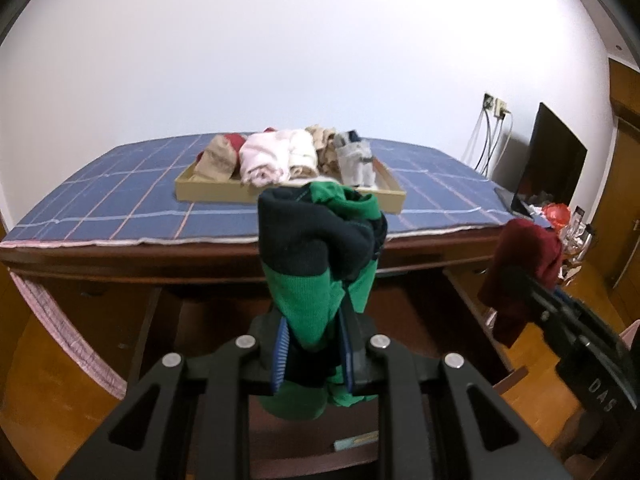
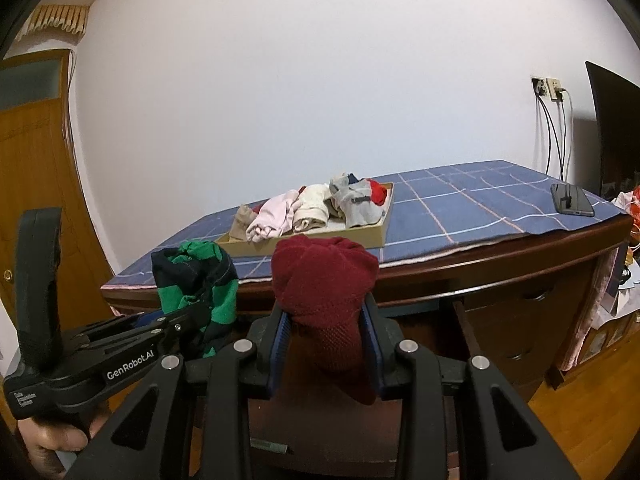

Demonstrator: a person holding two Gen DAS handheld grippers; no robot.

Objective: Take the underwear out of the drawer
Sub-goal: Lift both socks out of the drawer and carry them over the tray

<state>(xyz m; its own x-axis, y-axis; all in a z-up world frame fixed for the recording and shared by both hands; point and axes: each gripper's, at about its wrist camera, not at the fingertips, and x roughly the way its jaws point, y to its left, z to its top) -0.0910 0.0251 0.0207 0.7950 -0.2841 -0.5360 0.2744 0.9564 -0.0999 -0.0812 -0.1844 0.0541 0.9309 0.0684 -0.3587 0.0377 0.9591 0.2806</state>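
Left gripper (image 1: 314, 354): we've got one green and navy underwear (image 1: 320, 256) clamped in the jaws.
Right gripper (image 2: 325, 346): clamped on one dark red underwear (image 2: 324, 280).
Tray (image 1: 224, 193): one at 12 o'clock on the blue checked cloth (image 1: 120, 200), several folded pieces inside.
Phone (image 2: 572, 200): one, 2 o'clock.

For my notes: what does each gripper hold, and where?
Left gripper: green-and-navy knitted garment, lower part. Right gripper: dark red knitted garment, lower part.
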